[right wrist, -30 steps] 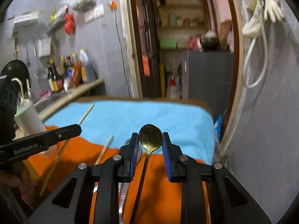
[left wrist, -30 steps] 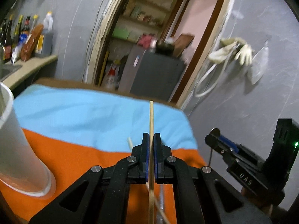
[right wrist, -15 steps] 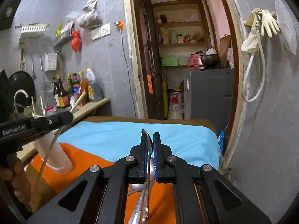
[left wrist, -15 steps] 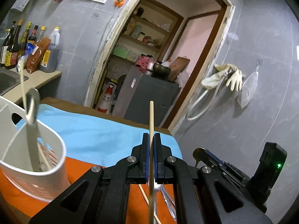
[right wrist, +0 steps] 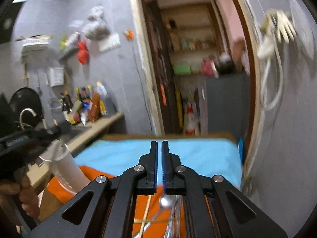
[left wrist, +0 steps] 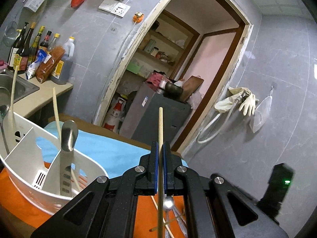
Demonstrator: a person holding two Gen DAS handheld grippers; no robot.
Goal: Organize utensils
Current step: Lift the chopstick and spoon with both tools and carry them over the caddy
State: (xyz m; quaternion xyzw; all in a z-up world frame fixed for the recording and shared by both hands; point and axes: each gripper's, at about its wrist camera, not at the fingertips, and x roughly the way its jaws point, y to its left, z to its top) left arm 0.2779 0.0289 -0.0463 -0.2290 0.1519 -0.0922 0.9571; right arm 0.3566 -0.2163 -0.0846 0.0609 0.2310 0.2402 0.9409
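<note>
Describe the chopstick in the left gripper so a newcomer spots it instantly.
Find the white holder on the orange cloth. Right of it, the left gripper pinches one chopstick. Unlike the chopsticks in the holder, it stands clear, between the pads.

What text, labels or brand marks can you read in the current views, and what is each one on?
None can be read.
Bottles on the counter: labels too small.
Red fire extinguisher by the doorway: print too small.
Grey cabinet: blue sticker, illegible.
Packet hanging on the wall: print illegible.
Left gripper body, seen from the blurred right wrist view: marking smeared.
White utensil holder and chopstick in the left gripper: no text.
</note>
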